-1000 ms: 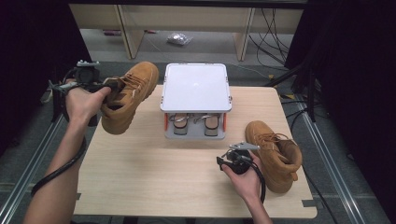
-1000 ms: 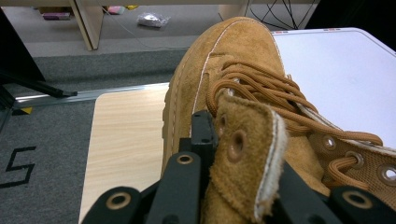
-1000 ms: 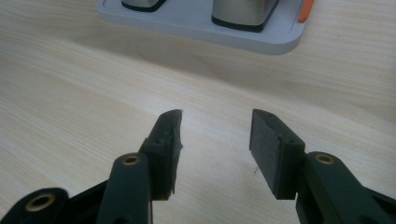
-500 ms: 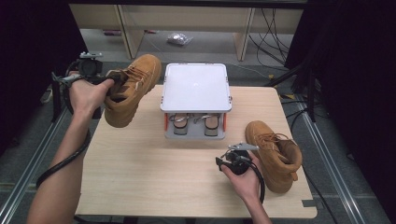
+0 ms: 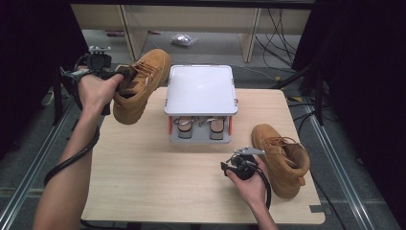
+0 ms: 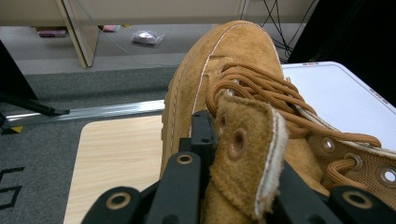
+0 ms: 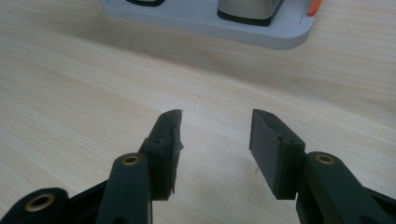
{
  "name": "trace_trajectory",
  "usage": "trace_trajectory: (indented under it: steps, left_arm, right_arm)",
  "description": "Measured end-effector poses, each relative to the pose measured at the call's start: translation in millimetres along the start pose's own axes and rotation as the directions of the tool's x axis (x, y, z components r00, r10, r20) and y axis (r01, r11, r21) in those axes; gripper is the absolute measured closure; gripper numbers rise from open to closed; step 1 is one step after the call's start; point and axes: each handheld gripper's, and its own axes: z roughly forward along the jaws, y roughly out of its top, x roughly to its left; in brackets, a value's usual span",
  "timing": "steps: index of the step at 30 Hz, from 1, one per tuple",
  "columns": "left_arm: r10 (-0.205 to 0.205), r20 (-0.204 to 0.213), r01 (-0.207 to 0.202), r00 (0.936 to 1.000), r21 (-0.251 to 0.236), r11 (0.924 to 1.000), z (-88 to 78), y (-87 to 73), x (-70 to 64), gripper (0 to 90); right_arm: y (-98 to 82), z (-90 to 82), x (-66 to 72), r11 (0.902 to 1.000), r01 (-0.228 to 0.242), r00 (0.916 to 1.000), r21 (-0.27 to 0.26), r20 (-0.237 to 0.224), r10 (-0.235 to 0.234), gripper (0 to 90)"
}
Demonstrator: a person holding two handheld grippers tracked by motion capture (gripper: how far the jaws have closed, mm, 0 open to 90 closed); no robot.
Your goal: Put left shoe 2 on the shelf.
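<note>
My left gripper [image 5: 125, 75] is clamped on the collar of a tan boot [image 5: 141, 84], its jaws pinching the suede flap beside the top eyelet. I hold that boot in the air over the far left corner of the table [image 5: 143, 182], toe pointing away, just left of the white box [image 5: 201, 89]. From the left gripper view, the boot [image 6: 233, 107] rises between the black jaws, laces showing. My right gripper [image 5: 229, 165] rests low over the near right part of the table, jaws parted with nothing between them [image 7: 215, 140]. The second boot [image 5: 282, 155] lies just right of it, on the table.
</note>
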Motion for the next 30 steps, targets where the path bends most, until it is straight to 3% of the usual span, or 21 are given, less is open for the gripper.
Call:
trace_trajectory:
  steps: [1,3,6,7,10,15,16,17,20,26,29,30]
  left_arm:
    - [0.003,0.002,-0.003,1.0,0.002,1.0,0.4,1.3,-1.2,84.9]
    - [0.004,0.008,-0.004,1.0,0.001,1.0,2.0,3.9,-4.0,84.9]
    - [0.008,0.013,-0.008,0.9999,0.005,1.0,4.5,7.2,-8.2,84.9]
    - [0.005,0.012,-0.005,0.9999,0.001,1.0,5.8,8.1,-10.2,84.9]
    - [0.01,0.016,-0.01,0.9998,0.003,1.0,9.6,11.4,-14.7,84.9]
    - [0.007,0.031,-0.008,0.9995,0.019,0.9998,16.4,18.5,-22.4,84.8]
    - [0.006,0.033,-0.007,0.9995,0.022,0.9997,17.8,20.2,-24.3,84.8]
    - [-0.001,0.035,0.0,0.9994,0.021,0.9998,19.6,21.8,-26.7,84.7]
    - [-0.001,0.041,0.0,0.9992,0.021,0.9998,24.3,25.5,-32.8,84.7]
    - [0.013,0.046,-0.014,0.9989,0.038,0.9992,32.4,31.0,-44.3,84.7]
    - [0.015,0.05,-0.018,0.9986,0.052,0.9985,37.4,32.7,-48.7,84.6]
    - [0.014,0.051,-0.016,0.9986,0.053,0.9985,38.9,33.1,-50.4,84.6]
  right_arm:
    - [-0.1,0.3,-0.4,0.9999,0.012,0.9999,-0.006,0.0,-0.012,53.7]
    - [-0.3,-0.9,1.9,0.9998,-0.016,0.9999,0.011,0.001,0.016,53.7]
    - [-0.9,-0.4,1.8,0.9998,-0.02,0.9998,0.005,0.001,0.02,53.7]
    - [-1.0,1.7,-0.3,0.9998,0.006,0.9999,-0.016,-0.008,-0.006,53.7]
    - [-0.8,-0.8,0.5,1.0,-0.007,1.0,0.002,0.002,0.007,53.7]
    - [-1.1,-0.5,-0.4,1.0,0.003,1.0,-0.003,-0.003,-0.003,53.7]
    - [-2.1,2.0,-0.6,0.9997,0.009,0.9999,-0.024,-0.007,-0.01,53.7]
    - [-1.5,0.5,-0.1,1.0,0.0,1.0,-0.002,0.001,0.0,53.6]
    - [-1.8,2.1,-0.7,0.9999,0.011,0.9998,-0.012,-0.016,-0.011,53.6]
    - [-1.6,-0.3,0.2,1.0,-0.007,1.0,0.007,0.001,0.007,53.5]
    - [-2.3,1.4,-1.7,0.9999,0.014,0.9999,-0.01,-0.009,-0.014,53.4]
    - [-2.5,0.8,-0.2,0.9999,-0.009,0.9999,0.004,-0.011,0.009,53.4]
